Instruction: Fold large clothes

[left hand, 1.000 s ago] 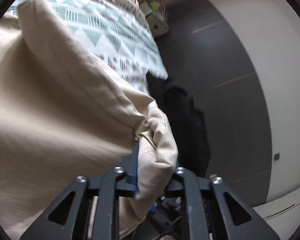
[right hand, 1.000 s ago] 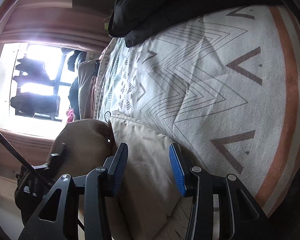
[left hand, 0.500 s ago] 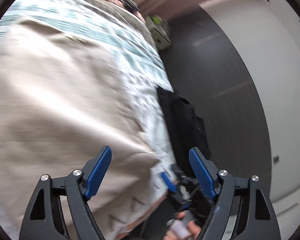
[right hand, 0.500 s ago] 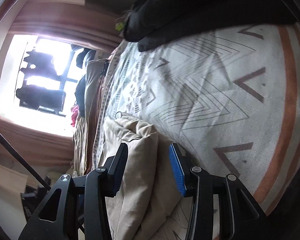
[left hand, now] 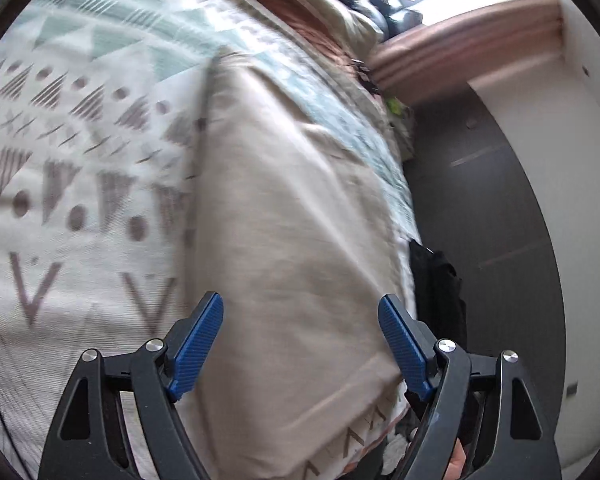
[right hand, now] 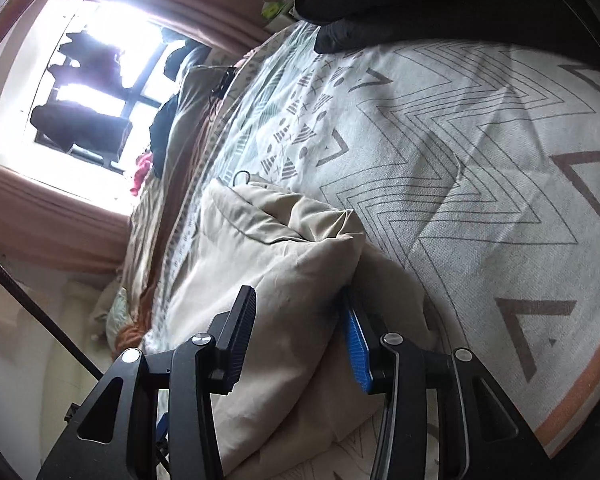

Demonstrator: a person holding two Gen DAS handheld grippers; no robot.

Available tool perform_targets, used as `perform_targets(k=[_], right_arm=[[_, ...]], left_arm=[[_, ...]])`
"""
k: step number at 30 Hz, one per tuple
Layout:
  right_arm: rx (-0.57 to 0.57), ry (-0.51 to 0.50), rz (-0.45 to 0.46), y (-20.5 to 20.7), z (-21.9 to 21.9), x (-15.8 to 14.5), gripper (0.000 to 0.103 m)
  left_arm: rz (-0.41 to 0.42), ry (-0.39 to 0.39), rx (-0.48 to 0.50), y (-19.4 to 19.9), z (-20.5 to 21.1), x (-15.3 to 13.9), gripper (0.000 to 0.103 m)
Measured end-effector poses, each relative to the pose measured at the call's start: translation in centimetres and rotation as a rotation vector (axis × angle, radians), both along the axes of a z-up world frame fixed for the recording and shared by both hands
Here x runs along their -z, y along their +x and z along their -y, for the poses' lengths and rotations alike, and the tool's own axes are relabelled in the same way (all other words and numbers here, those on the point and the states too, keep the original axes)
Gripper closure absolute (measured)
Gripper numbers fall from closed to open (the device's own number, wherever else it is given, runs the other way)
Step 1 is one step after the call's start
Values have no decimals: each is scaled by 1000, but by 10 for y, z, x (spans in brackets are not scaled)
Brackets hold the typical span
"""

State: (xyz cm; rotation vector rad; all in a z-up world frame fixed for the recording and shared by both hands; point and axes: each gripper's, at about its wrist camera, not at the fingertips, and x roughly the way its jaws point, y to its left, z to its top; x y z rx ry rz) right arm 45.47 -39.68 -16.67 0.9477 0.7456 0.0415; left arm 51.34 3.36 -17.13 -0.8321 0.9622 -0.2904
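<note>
A large beige garment (left hand: 292, 200) lies flat on a patterned bedspread (left hand: 60, 140), reaching to the bed's edge. My left gripper (left hand: 300, 300) hovers over its near end, open, with nothing pinched between the blue pads. In the right wrist view the same garment (right hand: 284, 248) is bunched into a thick fold. My right gripper (right hand: 296, 296) straddles that fold. Its jaws stand partly apart and the cloth fills the gap between them. The cloth covers the upper part of the blue pad (right hand: 356, 352).
A black garment (right hand: 400, 0) lies at the far end of the bedspread (right hand: 480, 160), and another dark cloth (left hand: 436, 280) hangs off the bed's side above dark flooring (left hand: 480, 200). Piled clothes sit by the bright window (right hand: 80, 80).
The left gripper let go of the beige cloth, opened wide and swung across the garment, which now lies flat. The fold has bunched up between the right gripper's fingers.
</note>
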Motion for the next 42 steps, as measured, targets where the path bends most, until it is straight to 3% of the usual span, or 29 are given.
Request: perform_targets(k=[3,5,6,7,10,17,19,23,32,35,38,39,40,42], right_arm=[[-3,-1,-22,7,0,0,62],[0,5,-26,13,1,0,62],[4,8,-26,16,2,1,71],[8,2,-27,17,2,1,87],[13,-48,-18,19,-5,-4,94],[27,-112,25,-13,-17,-12,97],[27,-130,20,-20,-23,-13,97],[22,-106,18,-35,-24,-14,97],[13,-55,-27,-61,-7,-8,97],[-5,3,-47,-60,-1,-11,94],[-19,-5,-54,-63,9,-25,86],[-25,-34,-46,-65,12,-33,77],[-31,-59,-36,-67,15,-39,58],[-43,-113,-5,-71,20,-54,30]], left_arm=[[-33,30,7,4,-9,10,22],[-56,7,36,7,-9,18,22],[-68,-8,51,9,-8,23,22],[-76,-13,58,11,-7,26,22],[-82,8,72,14,-1,28,22],[-82,14,83,13,5,29,23],[-80,18,83,13,5,30,28],[-79,20,95,10,4,30,40],[-51,43,106,11,4,22,42],[-58,35,97,12,0,22,42],[-54,46,78,11,-4,19,42],[-55,41,72,11,-6,17,42],[-56,23,70,8,-7,17,42],[-53,-8,59,5,-10,14,42]])
